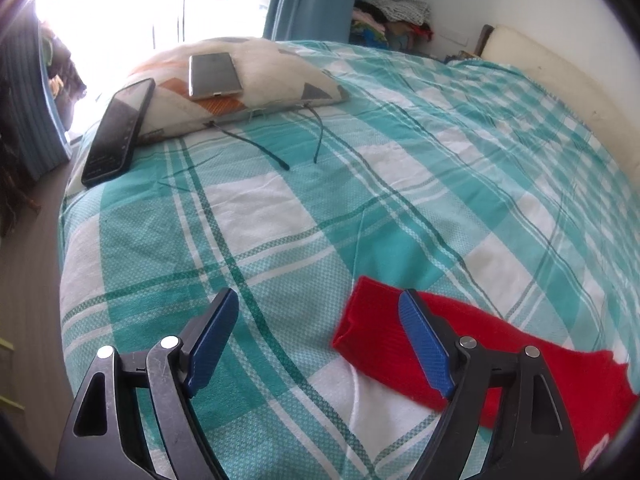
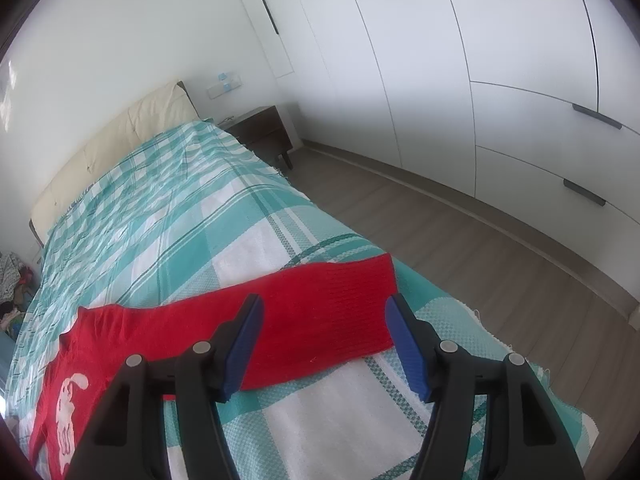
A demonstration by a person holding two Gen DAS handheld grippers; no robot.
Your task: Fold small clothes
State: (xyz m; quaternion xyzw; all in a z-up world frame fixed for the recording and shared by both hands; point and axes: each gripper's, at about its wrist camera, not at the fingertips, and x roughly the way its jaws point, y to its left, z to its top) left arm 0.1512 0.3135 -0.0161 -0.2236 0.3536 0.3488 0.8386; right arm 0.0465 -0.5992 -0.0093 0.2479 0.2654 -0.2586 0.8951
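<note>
I am seeing no readable writing anywhere; the only marking is a white cartoon animal figure [image 2: 68, 420] on the chest of the red sweater [image 2: 280, 332], too distorted for me to name. The sweater is lying flat on the bed [image 2: 168, 232], near its foot edge, on a teal and white checked cover. In the right wrist view one sleeve is stretching away from the body toward the bed's right edge beside the wooden floor [image 2: 460, 240], its ribbed cuff [image 2: 360, 292] pointing that way, so the long axis is running across the bed. In the left wrist view the other sleeve [image 1: 500, 344] is running the opposite way, its cuff end pointing toward the left side of the bed. My left tongs [image 1: 316, 340] are standing wide apart with nothing between them, the right blade overlapping the sleeve in view; whether it is touching I cannot tell. My right tongs [image 2: 324, 344] are also standing apart, hovering above the sleeve without pressing on it. Further up the bed a patterned pillow [image 1: 256, 76] is lying with a silver phone [image 1: 214, 76] on it and a black phone [image 1: 118, 132] leaning at its edge. A clothes pile [image 1: 392, 16] is sitting by a blue curtain [image 1: 308, 0]; a nightstand [image 2: 264, 132] and white wardrobes [image 2: 480, 60] are on the other side.
</note>
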